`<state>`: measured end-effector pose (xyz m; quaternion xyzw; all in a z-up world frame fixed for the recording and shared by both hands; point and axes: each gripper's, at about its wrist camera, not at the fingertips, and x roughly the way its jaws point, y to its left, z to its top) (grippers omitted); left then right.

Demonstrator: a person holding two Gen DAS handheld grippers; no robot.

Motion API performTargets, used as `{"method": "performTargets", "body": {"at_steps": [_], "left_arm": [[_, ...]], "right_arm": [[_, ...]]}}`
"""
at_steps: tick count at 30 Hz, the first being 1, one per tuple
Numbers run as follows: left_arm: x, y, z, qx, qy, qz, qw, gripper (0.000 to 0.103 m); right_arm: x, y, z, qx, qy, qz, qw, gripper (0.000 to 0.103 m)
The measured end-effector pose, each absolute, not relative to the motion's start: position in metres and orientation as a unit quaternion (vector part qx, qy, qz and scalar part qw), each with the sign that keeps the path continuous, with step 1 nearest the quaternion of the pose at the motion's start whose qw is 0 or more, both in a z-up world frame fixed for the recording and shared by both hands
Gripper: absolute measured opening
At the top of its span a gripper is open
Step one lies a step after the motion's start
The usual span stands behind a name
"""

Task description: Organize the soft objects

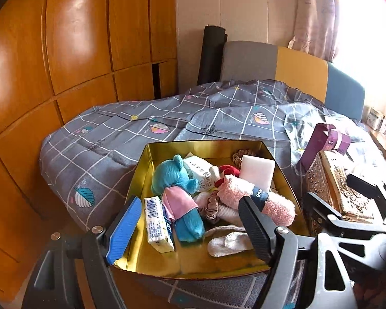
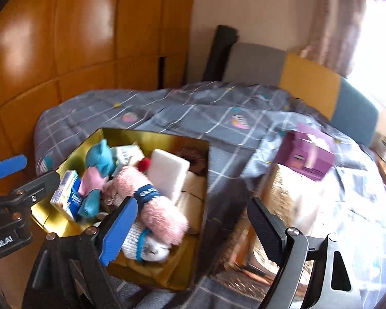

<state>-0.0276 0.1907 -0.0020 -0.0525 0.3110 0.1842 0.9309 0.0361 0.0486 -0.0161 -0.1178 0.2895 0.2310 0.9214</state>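
Observation:
An open gold tin (image 1: 218, 145) sits on the bed. It holds a teal plush toy (image 1: 172, 175), rolled pink fuzzy socks (image 1: 244, 193) with a navy band, a white block (image 1: 257, 171), a tissue packet (image 1: 158, 224), white socks (image 1: 229, 243) and a scrunchie (image 1: 240, 154). My left gripper (image 1: 190, 229) hangs open over the tin's near side with nothing pressed between its pads. In the right wrist view my right gripper (image 2: 193, 229) is open and empty above the tin's right wall (image 2: 205, 180). The pink socks (image 2: 162, 213) lie just beyond its blue finger (image 2: 121, 229).
An ornate gold box (image 2: 283, 193) stands right of the tin, with a purple carton (image 2: 306, 152) behind it. A grey checked duvet (image 1: 141, 128) covers the bed. A wooden wardrobe (image 1: 64, 51) lines the left side, and a padded headboard (image 1: 301, 69) and curtain (image 1: 314, 13) stand at the back.

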Motion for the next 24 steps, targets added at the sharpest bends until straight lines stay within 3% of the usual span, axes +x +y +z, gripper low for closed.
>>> {"method": "performTargets", "body": {"at_steps": [24], "left_arm": [[-0.03,0.177,-0.001,-0.038,0.304,0.211,0.928,0.079]], "right_arm": [[0.03,0.025,-0.017,-0.086,0.281,0.204,0.934,0.091]]}}
